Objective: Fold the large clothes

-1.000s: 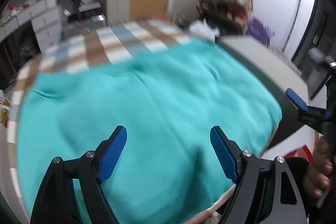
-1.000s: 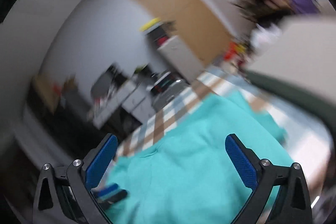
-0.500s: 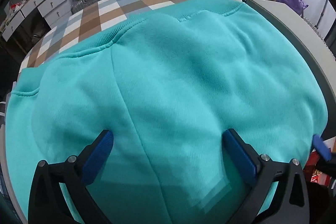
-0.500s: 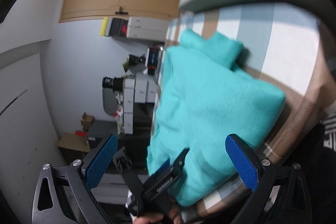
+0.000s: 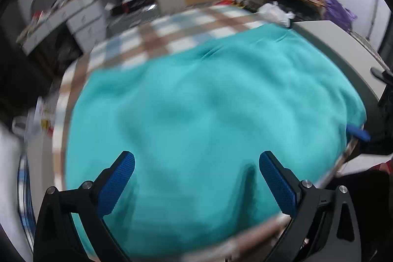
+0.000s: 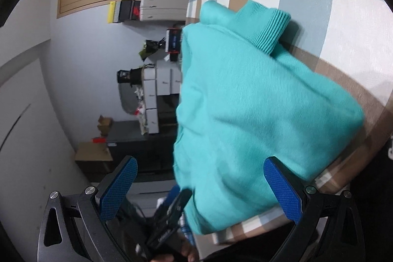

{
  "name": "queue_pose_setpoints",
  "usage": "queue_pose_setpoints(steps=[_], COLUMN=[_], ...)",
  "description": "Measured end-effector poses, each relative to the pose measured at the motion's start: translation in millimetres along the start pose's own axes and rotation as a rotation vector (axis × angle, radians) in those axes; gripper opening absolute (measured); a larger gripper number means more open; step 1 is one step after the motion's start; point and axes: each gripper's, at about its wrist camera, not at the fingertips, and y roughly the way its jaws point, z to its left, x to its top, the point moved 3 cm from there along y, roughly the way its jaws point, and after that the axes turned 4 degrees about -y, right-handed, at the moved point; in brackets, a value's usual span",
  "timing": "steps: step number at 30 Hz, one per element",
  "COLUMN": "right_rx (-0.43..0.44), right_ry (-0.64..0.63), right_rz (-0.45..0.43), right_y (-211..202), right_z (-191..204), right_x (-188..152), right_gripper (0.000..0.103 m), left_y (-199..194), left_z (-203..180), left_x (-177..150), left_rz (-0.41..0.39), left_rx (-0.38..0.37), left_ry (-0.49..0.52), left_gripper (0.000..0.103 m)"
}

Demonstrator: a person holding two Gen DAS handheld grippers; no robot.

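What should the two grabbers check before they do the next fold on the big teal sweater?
1. Left gripper open, nothing pinched: ok.
2. Right gripper open, nothing pinched: ok.
3. Teal sweater lies wholly on the checked cover: ok.
4. Ribbed cuff tucked in flat: not ok, it sticks out.
5. Sweater surface smooth: cannot tell, the left wrist view is blurred.
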Motion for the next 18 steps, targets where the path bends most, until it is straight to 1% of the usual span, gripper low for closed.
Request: queue_pose_setpoints(steps=[2, 3, 4, 6, 7, 8, 9, 12, 13, 15, 17, 18], right_rx=[-0.005, -0.008, -0.031, -0.103, -0.111, -0.118, -0.142, -0.187, -0.223, -0.284, -0.305, -0.323], right_ry=[-0.049, -0.072, -0.101, -0.142, -0.161, -0.164, -0.156, -0.134, -0.160, -0.226, -0.164, -0.098], right_rz=[0.019, 0.032, 0.049, 0.068, 0.097, 0.118, 0.135, 0.111, 0.088, 0.071, 0.110, 0.139], right_y=[1, 3, 5, 8, 12, 14, 15, 15, 13, 16, 23, 29], right_z=[9, 14, 18, 22, 23, 23, 19, 16, 20, 28, 20, 11], right_x=[-8, -13, -20, -35, -42, -47, -52, -51, -49, -44, -38, -35], right_gripper=[0.103, 0.103, 0.103, 0.103, 0.103, 0.103, 0.103, 0.101, 0.102, 0.103, 0.103, 0.103], left_y=[3, 4, 6, 8, 10, 12, 17, 32, 41, 53, 62, 64], left_z=[20, 26, 31, 33, 30, 28, 24, 10, 7, 4, 5, 4], left_x=[-21, -28, -35, -41, -42, -41, -41, -39, -37, -33, -29, -27], left_rz=[0.067, 0.084, 0.103, 0.117, 0.130, 0.136, 0.147, 0.177, 0.195, 0.236, 0.269, 0.277], left_rx=[0.010, 0.007, -0.005, -0.065, -0.103, -0.109, -0.089, -0.101, -0.084, -0.091, -0.105, -0.104], left_ry=[-0.027, -0.038, -0.054, -0.083, -0.084, -0.080, -0.064, -0.004, 0.012, 0.010, -0.007, -0.001], left_gripper=[0.099, 0.099, 0.099, 0.099, 0.099, 0.099, 0.099, 0.099, 0.099, 0.101, 0.102, 0.102])
